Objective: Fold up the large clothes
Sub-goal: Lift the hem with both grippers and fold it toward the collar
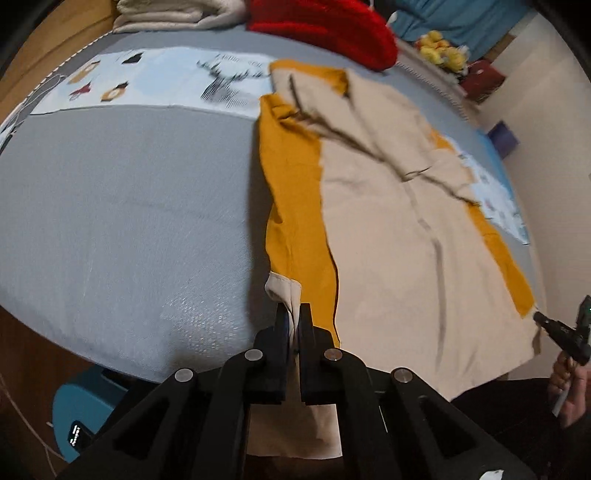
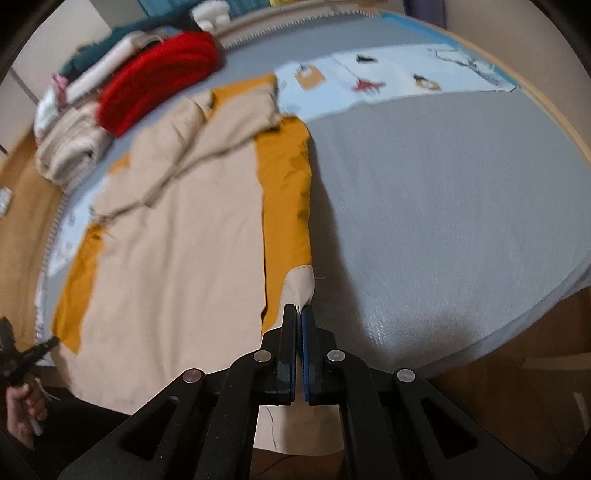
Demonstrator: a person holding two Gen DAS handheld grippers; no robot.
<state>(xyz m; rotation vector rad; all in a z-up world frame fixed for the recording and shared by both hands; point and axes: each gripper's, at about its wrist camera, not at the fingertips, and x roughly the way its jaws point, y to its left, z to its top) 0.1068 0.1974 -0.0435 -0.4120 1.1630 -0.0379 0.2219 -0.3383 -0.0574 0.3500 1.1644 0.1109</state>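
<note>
On the grey mattress (image 1: 122, 206) the scene runs, from the far left, past a printed light-blue cloth (image 1: 155, 77) with a deer and small figures, a folded cream blanket (image 1: 173, 14) and a red knitted bundle (image 1: 332, 29) at the far edge, to the garment being folded: a large beige coat (image 1: 406, 229) with a mustard-yellow lining (image 1: 291, 192), spread flat with its collar far and its hem toward the near edge. Both long sides are already turned inward, so strips of lining show along the left and right edges, presumably to narrow it before a fold along its length. Nearest on the left, the left gripper (image 1: 293, 314) has its jaws nearly closed, pinching the beige near-left hem corner, which stands up in a small peak above the fingertips. At the near right, the right gripper (image 2: 300, 314) is clamped just as narrowly on the opposite hem corner; in the left wrist view it appears at the right border with the person's hand (image 1: 569, 391) on its handle. Each corner sits right between its jaws, with more beige cloth hanging below the fingers. Holding both corners at once looks meant to keep the hem taut and level, likely for carrying it toward the collar.
</note>
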